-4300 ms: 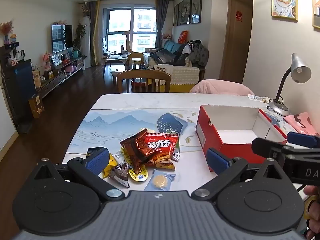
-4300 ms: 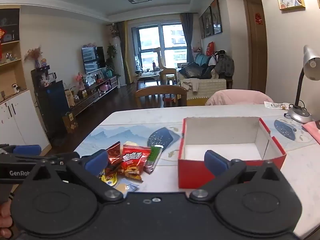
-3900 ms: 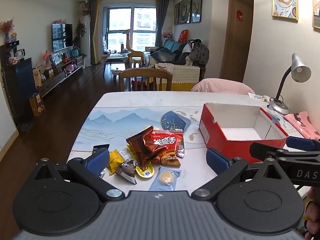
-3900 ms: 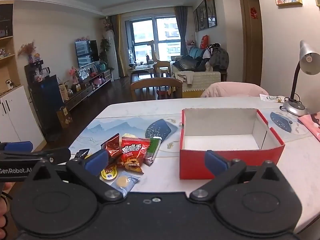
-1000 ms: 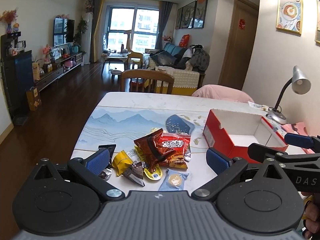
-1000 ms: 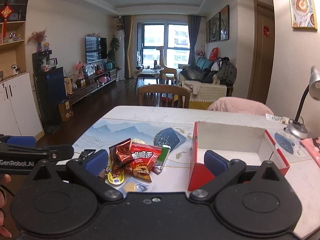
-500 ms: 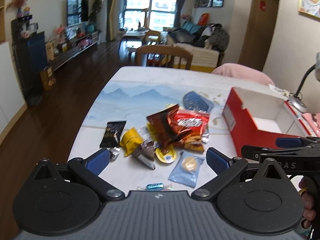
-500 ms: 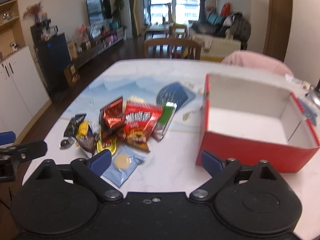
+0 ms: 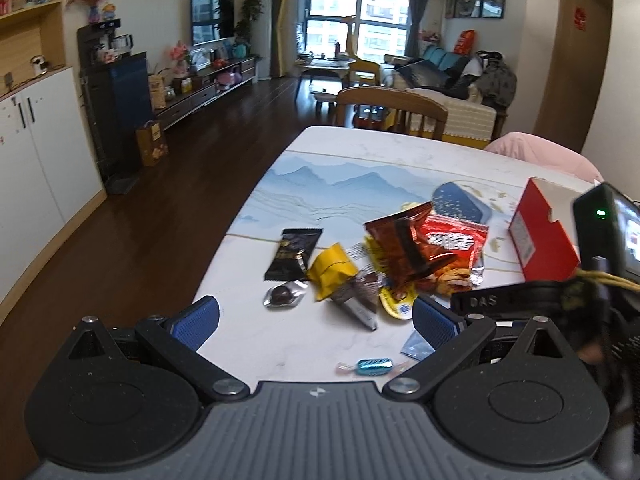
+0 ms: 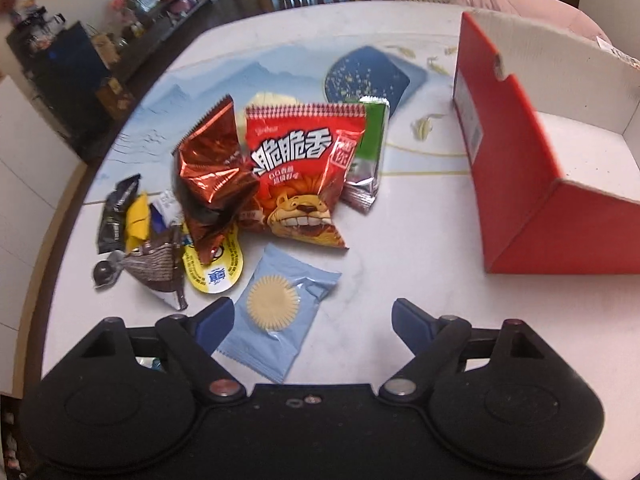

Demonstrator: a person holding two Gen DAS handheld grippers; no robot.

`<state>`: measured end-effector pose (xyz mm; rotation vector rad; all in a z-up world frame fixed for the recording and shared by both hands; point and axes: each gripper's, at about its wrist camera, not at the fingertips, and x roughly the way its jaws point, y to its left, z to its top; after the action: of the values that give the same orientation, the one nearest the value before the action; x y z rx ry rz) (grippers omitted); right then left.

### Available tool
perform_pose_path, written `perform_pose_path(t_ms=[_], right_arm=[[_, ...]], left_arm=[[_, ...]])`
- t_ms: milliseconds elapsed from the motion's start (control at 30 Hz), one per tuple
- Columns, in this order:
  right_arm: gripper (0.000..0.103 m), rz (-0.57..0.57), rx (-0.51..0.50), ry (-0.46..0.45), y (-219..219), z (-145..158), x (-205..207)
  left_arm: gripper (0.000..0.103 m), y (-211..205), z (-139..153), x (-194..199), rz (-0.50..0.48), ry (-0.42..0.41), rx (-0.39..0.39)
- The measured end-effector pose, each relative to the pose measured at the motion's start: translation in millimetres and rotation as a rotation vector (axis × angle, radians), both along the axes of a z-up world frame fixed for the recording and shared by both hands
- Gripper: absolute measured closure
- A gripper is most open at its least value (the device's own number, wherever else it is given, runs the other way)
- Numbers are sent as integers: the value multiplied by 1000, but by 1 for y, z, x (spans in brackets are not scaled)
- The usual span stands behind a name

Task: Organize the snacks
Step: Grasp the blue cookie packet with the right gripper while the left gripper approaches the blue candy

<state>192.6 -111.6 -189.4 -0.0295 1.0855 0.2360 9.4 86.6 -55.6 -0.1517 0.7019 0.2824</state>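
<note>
1. My right gripper (image 10: 310, 318) points steeply down at the table; its jaws stand apart and have just been closing, gripping nothing, with the pale blue biscuit packet (image 10: 278, 312) lying partly between them on the table.
2. My left gripper (image 9: 316, 320) hangs with jaws apart and empty over the table's near edge, a blue-wrapped candy (image 9: 374, 366) just ahead of it.
3. The snack pile sits left of the red box (image 10: 532, 168): a red lion bag (image 10: 298, 172), a crumpled brown foil bag (image 10: 210, 176) overlapping it, and a green packet (image 10: 368, 152) half tucked behind.
4. Small wrappers at the pile's left edge are blurred.
5. The box's right side is cut off, and its inside is only partly in view.
</note>
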Motion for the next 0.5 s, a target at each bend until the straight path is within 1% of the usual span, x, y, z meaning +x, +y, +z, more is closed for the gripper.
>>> perform_pose_path(t_ms=[133, 200, 367, 500], right_arm=[[18, 5, -32, -15, 16, -7, 6], [21, -4, -48, -4, 23, -12, 11], [26, -44, -83, 24, 30, -23, 20], [29, -42, -98, 27, 31, -26, 17]], left_arm=[[0, 9, -3, -7, 17, 10, -6], [0, 11, -4, -8, 17, 15, -6], [0, 13, -7, -10, -3, 25, -6], [0, 12, -11, -6, -24, 39, -11]])
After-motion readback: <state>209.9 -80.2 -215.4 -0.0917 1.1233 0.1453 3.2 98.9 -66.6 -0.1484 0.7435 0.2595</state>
